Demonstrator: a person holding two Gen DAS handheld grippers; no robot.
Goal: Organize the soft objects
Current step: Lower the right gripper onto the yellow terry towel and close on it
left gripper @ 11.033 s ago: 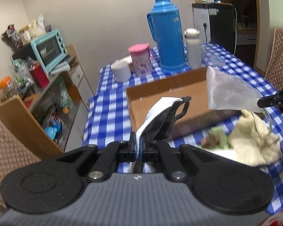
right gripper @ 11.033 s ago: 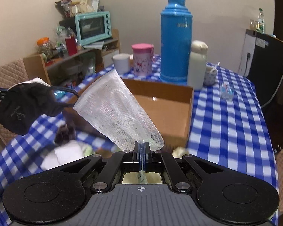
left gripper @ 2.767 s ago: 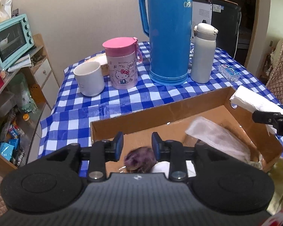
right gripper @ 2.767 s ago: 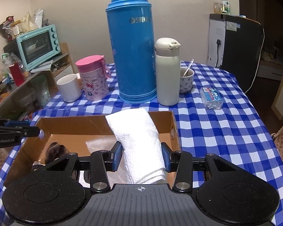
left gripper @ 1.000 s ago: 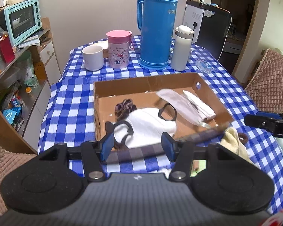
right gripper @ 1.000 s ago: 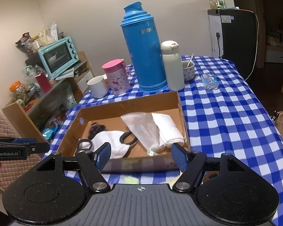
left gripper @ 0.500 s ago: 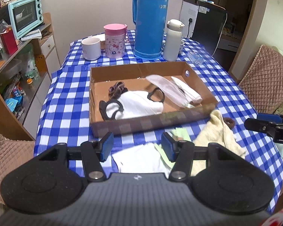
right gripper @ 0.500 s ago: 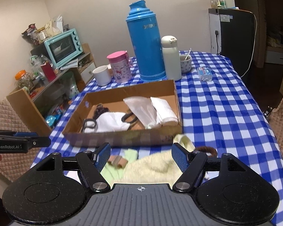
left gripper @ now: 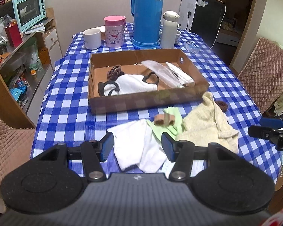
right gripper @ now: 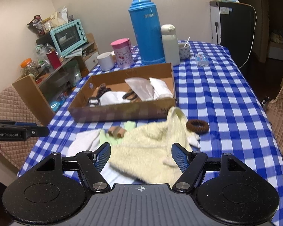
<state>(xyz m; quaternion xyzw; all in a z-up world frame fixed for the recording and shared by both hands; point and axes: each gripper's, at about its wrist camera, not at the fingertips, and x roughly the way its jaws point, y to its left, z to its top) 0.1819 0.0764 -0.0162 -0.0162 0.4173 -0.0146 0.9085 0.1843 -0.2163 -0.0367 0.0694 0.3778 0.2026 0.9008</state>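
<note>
Blue-and-white checked tablecloth (left gripper: 69, 79) is seen over the whole table. At far left a white ceramic mug (left gripper: 92, 38) and a pink-lidded cartoon-print cup (left gripper: 114, 31) are stood, then a tall blue plastic thermos (left gripper: 147, 15) and a white insulated bottle (left gripper: 169, 31).

A shallow brown cardboard box (left gripper: 145, 99) is placed mid-table. Inside it, left to right: a brown hair scrunchie (left gripper: 114, 71), a white face mask with black ear loops (left gripper: 130, 84), a clear mesh pouch (left gripper: 162, 73), a folded white paper towel (left gripper: 181, 74).

Near the box, outside it, left to right: a white cloth (left gripper: 139, 146), a light green cloth (left gripper: 166, 126) with a tan elastic band (left gripper: 164, 120) lying on it, a cream fluffy towel (right gripper: 152, 148), a brown hair ring (right gripper: 197, 126).

The left gripper (left gripper: 137, 146) is held with jaws apart over the white cloth, nothing clamped. The right gripper (right gripper: 141, 157) is likewise spread wide above the cream towel, pads not pressed on it.
</note>
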